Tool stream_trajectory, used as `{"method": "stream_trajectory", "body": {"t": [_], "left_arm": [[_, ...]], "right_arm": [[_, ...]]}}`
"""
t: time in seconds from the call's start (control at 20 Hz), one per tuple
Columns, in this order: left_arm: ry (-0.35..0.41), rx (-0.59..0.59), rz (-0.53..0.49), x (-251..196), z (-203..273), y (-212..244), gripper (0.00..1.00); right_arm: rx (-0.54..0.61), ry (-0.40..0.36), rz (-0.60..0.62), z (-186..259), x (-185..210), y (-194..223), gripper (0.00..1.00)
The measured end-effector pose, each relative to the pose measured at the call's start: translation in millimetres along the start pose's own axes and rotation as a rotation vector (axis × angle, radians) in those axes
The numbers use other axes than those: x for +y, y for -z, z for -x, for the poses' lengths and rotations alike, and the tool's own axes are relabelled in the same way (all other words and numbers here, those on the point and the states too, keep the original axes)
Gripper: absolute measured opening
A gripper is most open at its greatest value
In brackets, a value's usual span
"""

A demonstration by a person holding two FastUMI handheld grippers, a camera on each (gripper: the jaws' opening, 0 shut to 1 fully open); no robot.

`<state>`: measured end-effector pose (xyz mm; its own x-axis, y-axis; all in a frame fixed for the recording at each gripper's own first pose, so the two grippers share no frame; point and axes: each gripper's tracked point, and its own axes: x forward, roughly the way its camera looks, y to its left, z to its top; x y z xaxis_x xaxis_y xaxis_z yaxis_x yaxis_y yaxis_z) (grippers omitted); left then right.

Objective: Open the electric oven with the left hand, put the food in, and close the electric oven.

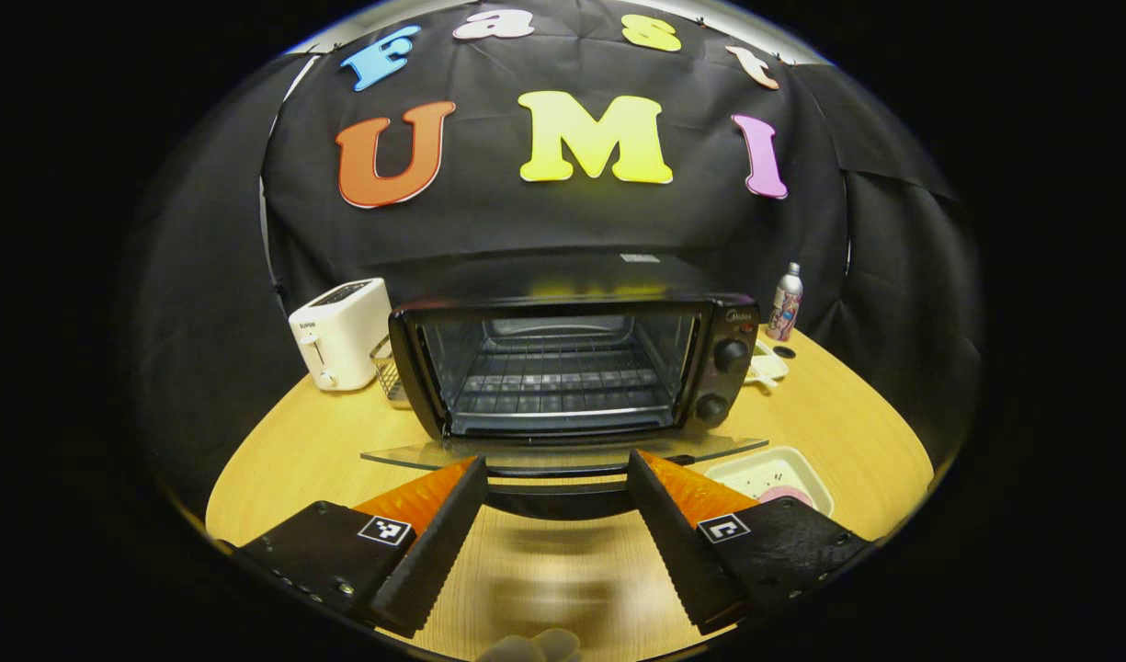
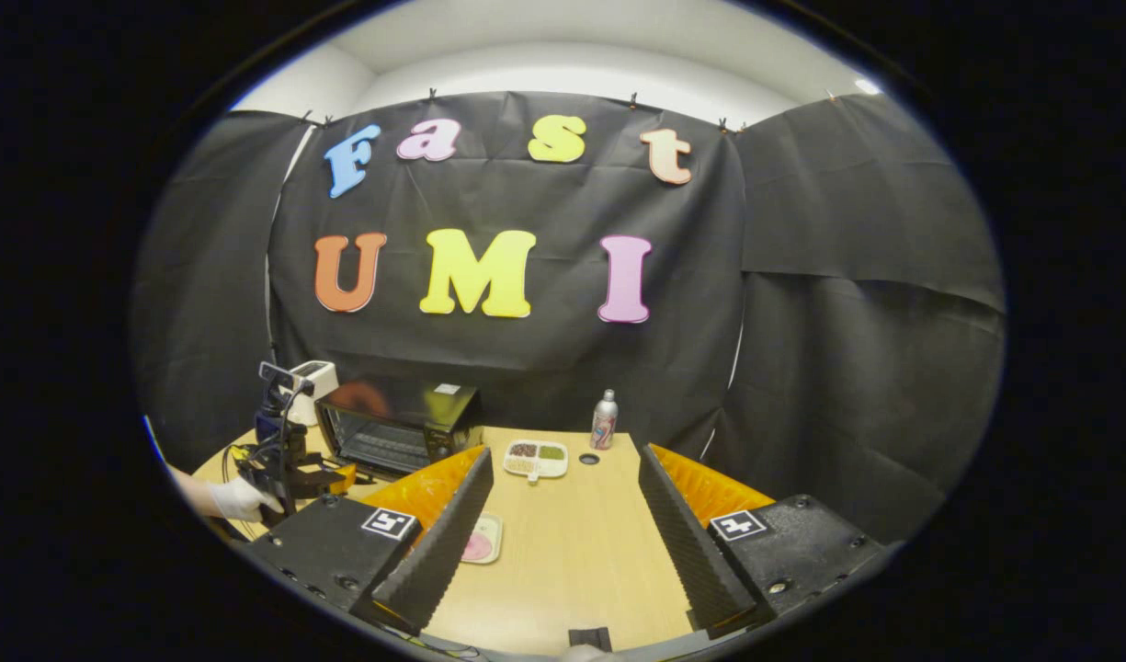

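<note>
Left gripper view: left gripper (image 1: 557, 478) spread wide, nothing between the fingers. Straight ahead, just past the tips, electric oven (image 1: 572, 368) w/ door (image 1: 563, 453) dropped down flat and open. Door's front edge sits right btwn the two tips; can't tell if touching. Wire rack (image 1: 558, 372) inside, bare. Two round knobs on oven's right side. Ahead and right of right finger, white tray (image 1: 772, 471) w/ pink food (image 1: 783, 496), partly hidden behind that finger. Ahead and left, beside oven, white toaster (image 1: 340, 333). Far ahead on right, bottle (image 1: 786, 302) standing up by the cloth wall. All on a wood table (image 1: 544, 570).

Right gripper view: right gripper (image 2: 560, 501) spread wide too, holding nothing. Close by left finger, just past it, small tray (image 2: 483, 539) w/ pink food (image 2: 475, 546), part hidden behind the finger. Farther ahead, btwn the fingers, white dish (image 2: 537, 459) w/ sections, dark and green bits in it. Past that, bottle (image 2: 604, 419) upright, small dark round thing just in front of it. Ahead and left, oven (image 2: 399, 425) w/ door down. Far left, other gripper (image 2: 291, 460) near oven front, gloved hand (image 2: 236, 499) holding it. Toaster (image 2: 316, 377) behind it.
</note>
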<state>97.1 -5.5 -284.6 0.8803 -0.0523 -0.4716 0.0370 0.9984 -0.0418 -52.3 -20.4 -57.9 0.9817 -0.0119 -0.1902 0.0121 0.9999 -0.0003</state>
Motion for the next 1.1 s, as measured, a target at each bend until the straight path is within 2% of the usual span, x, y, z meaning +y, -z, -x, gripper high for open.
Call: {"method": "stream_trajectory", "body": {"t": [0.5, 0.75, 0.95, 1.1], "left_arm": [[0.011, 0.112, 0.051, -5, 1, 63, 0.97], [0.011, 0.157, 0.002, -8, -4, 84, 0.97], [0.014, 0.214, 0.010, -9, -12, 104, 0.96], [0.008, 0.194, -0.004, -9, -10, 102, 0.96]], "right_arm": [[0.027, 0.008, 0.005, 7, -1, 12, 1.00], [0.044, 0.009, 0.014, 8, 1, 16, 1.00], [0.052, 0.012, 0.019, 9, 1, 20, 1.00], [0.063, 0.018, 0.014, 9, 0, 25, 1.00]]}}
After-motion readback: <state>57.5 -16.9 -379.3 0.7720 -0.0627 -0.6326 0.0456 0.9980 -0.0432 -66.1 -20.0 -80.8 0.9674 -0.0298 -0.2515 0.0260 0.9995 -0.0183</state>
